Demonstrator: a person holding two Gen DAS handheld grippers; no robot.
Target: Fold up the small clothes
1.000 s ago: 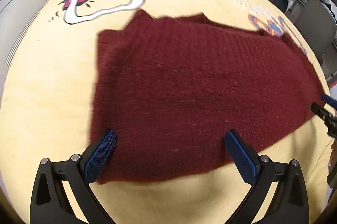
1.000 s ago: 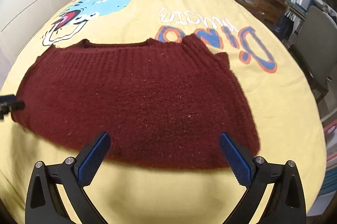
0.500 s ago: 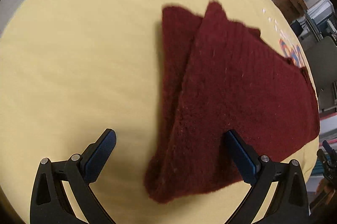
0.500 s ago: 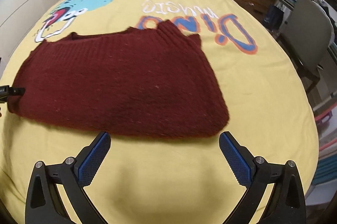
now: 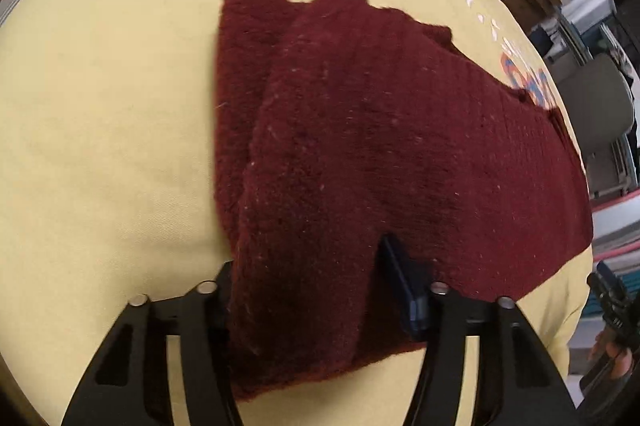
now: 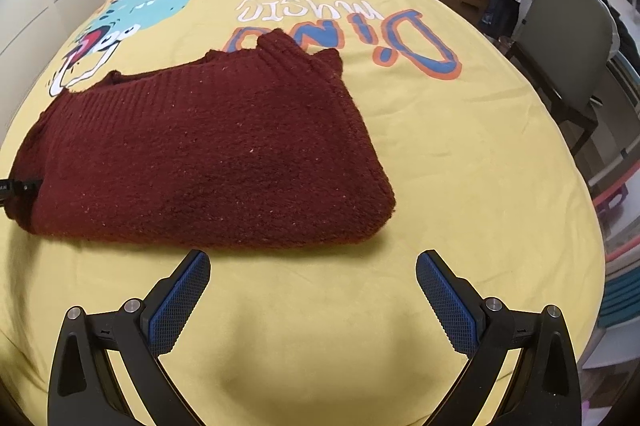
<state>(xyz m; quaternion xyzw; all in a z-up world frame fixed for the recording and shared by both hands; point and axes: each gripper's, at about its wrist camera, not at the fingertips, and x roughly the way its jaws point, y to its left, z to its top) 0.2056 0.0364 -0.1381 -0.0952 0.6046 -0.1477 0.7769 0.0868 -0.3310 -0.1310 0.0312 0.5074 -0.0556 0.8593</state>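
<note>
Moved in since a second ago: left gripper (image 5: 308, 290) now pinches the sweater's (image 6: 208, 154) near left corner on the bed (image 6: 460, 166). Right gripper (image 6: 312, 302) hangs released, near the hem. Mid-fold, probably; next needs carrying that corner rightward.

The left gripper (image 5: 308, 266), wide open and clear of the cloth a second ago, is now closed on a thick fold at the near corner of the maroon sweater (image 5: 400, 146), its left finger buried in the knit. The right gripper (image 6: 312, 302), earlier over the hem, now sits back on the yellow bedspread (image 6: 460, 154), and the sweater lies doubled and narrower.
</note>
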